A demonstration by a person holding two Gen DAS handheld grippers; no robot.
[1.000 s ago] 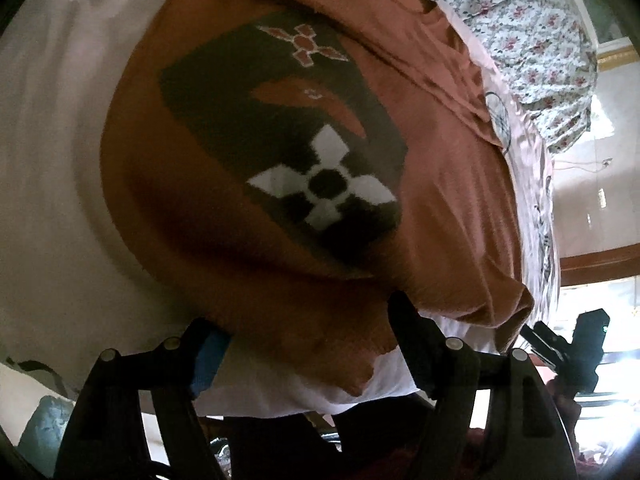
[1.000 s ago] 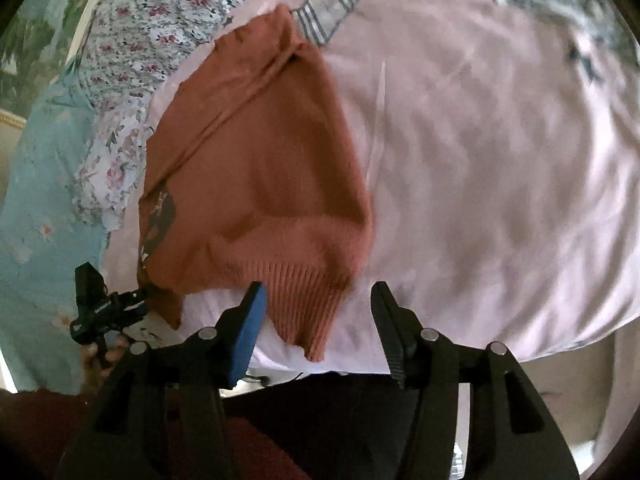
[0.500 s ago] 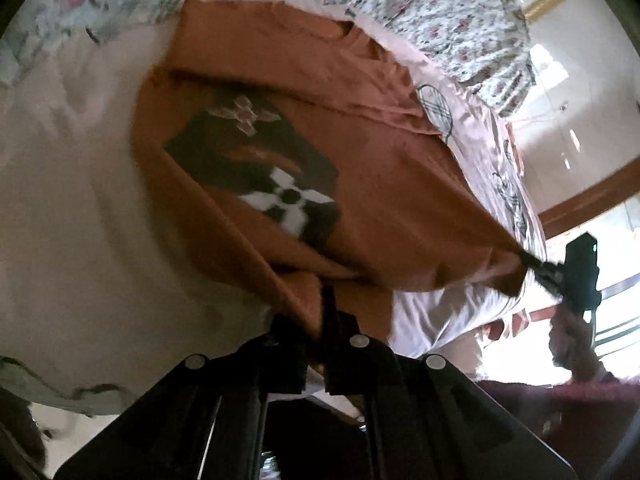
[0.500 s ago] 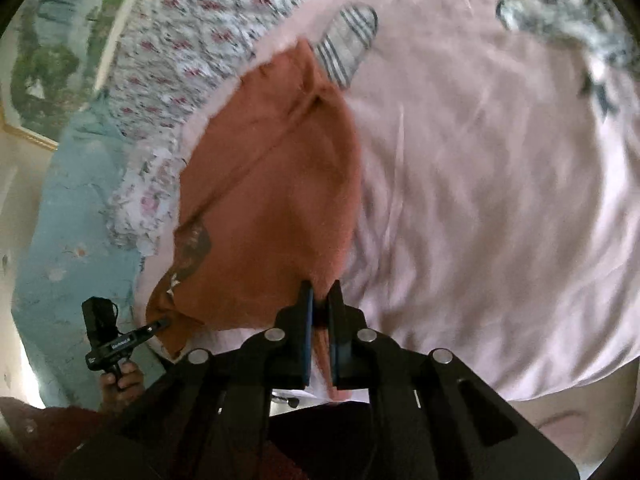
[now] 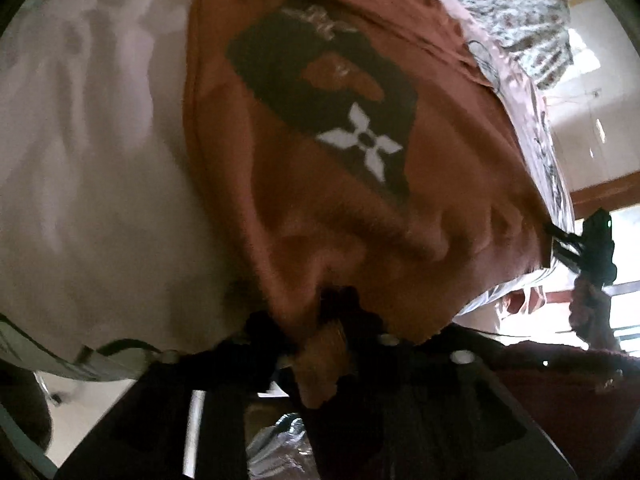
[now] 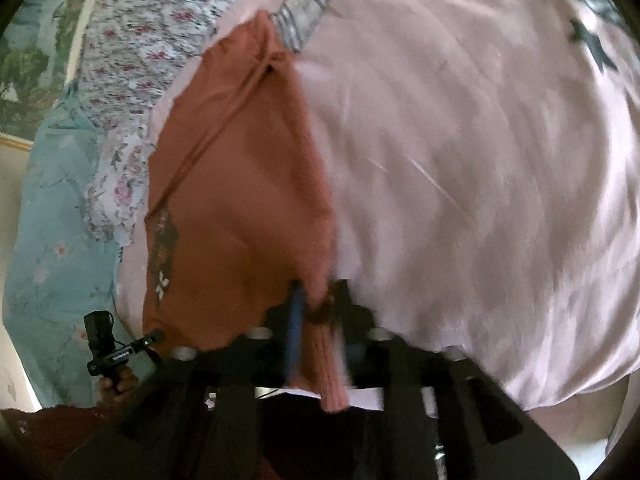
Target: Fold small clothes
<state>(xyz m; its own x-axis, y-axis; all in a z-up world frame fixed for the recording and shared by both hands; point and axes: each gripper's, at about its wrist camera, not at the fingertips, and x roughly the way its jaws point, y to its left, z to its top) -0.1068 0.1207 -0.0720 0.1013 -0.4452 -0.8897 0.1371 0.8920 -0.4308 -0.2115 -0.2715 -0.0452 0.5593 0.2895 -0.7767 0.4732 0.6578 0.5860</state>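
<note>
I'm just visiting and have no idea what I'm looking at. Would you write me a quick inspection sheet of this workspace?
Surface: pale pink bedsheet, rumpled, with grey animal prints.
Job's things: rust-orange sweater lying spread out, dark patch with a white flower motif facing up.
Clutter: nothing seen on the sheet.
Grippers: left gripper has the sweater's hem between its jaws, which have just been opening; right gripper has the ribbed corner between its jaws, likewise just opening. Blur hides whether the pads still press.
Cables: nothing seen.
Surroundings: floral pillow, light blue floral fabric, bright window.
</note>
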